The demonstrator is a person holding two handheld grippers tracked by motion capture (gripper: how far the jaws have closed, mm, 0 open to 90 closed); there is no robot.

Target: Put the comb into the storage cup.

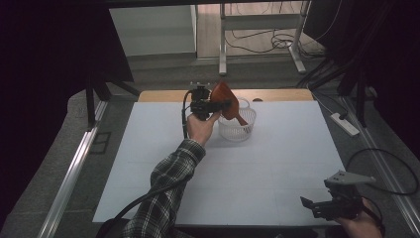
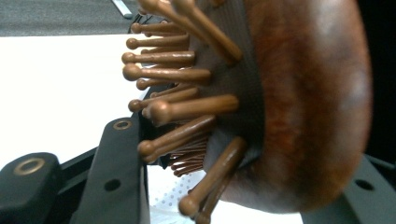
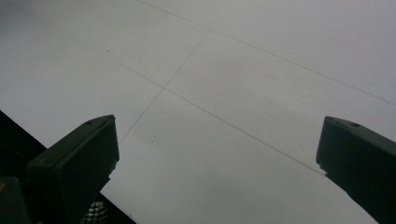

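A brown wooden hairbrush (image 1: 226, 100) with round-tipped wooden pins hangs over a small white mesh basket (image 1: 237, 130) at the table's far middle. My left gripper (image 1: 218, 105) is shut on the brush head, its handle angling down into the basket. In the left gripper view the brush (image 2: 299, 107) sits between the two black jaws, pins toward the left jaw, back against the right one, and a bit of the basket's mesh (image 2: 163, 200) shows below. My right gripper (image 1: 317, 206) rests near the table's front right corner. Its jaws stand wide apart over bare white tabletop (image 3: 224, 93), nothing between them.
The white table sheet (image 1: 148, 163) has a wooden edge at the back. Beyond it are a metal frame's legs (image 1: 223, 54) and cables on the floor. A power strip (image 1: 345, 124) lies on the floor at the right. Dark curtains flank both sides.
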